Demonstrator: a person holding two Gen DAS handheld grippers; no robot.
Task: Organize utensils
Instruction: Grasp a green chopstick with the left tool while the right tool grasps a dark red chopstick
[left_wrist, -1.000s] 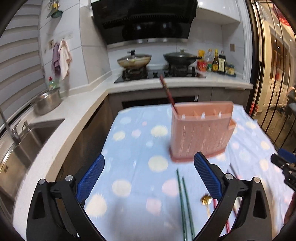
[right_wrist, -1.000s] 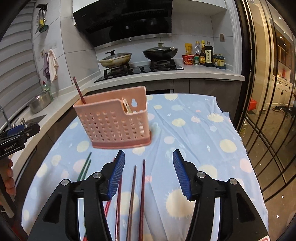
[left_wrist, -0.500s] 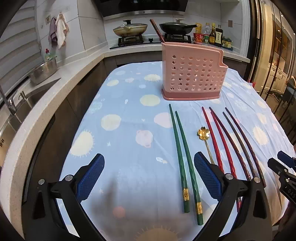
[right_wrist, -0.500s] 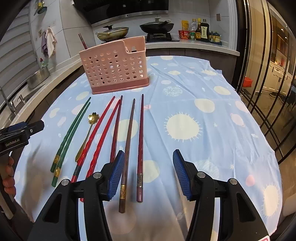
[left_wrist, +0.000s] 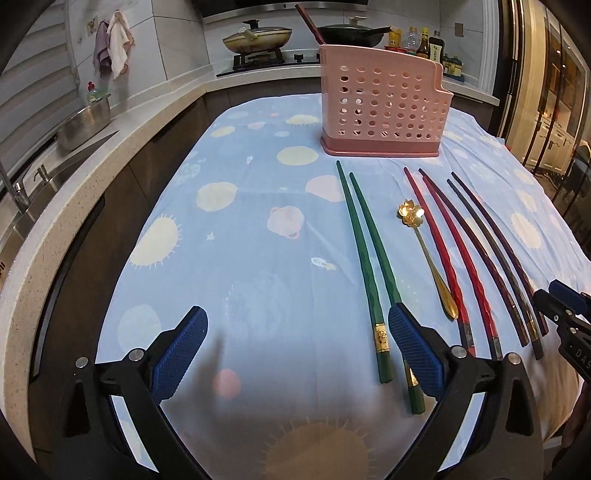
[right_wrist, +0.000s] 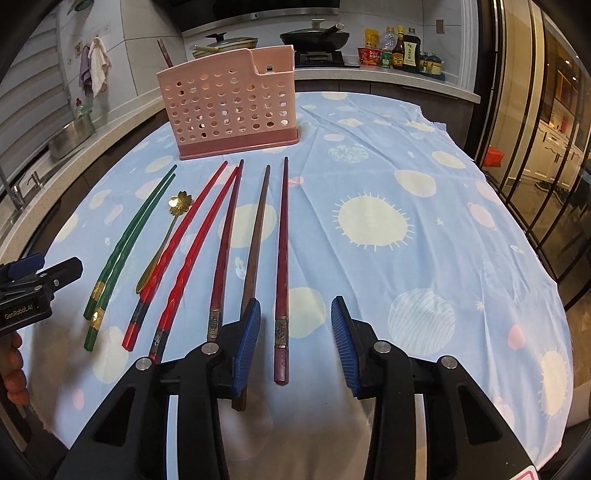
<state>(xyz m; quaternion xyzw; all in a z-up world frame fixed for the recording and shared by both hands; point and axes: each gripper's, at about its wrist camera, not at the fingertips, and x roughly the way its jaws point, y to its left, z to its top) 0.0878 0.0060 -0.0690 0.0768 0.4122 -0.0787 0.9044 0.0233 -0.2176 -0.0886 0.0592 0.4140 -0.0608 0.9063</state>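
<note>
Several chopsticks lie close together, so my right gripper (right_wrist: 295, 343), jaws closing around the dark red chopstick (right_wrist: 282, 258) but not yet pinching, may nudge the brown chopstick (right_wrist: 256, 236) beside it.

On the cloth lie 2 green chopsticks (right_wrist: 122, 243), 2 red chopsticks (right_wrist: 181, 243), 3 dark chopsticks (right_wrist: 255, 236), 1 gold spoon (right_wrist: 166, 236) and 1 pink holder (right_wrist: 232, 107).

left gripper (left_wrist: 297, 349): we hold it angled downward, blue-padded fingers (left_wrist: 180, 352) spread wide, nothing between | right gripper (right_wrist: 295, 343): angled downward, fingers (right_wrist: 246, 343) closing, not yet pressing anything
</note>
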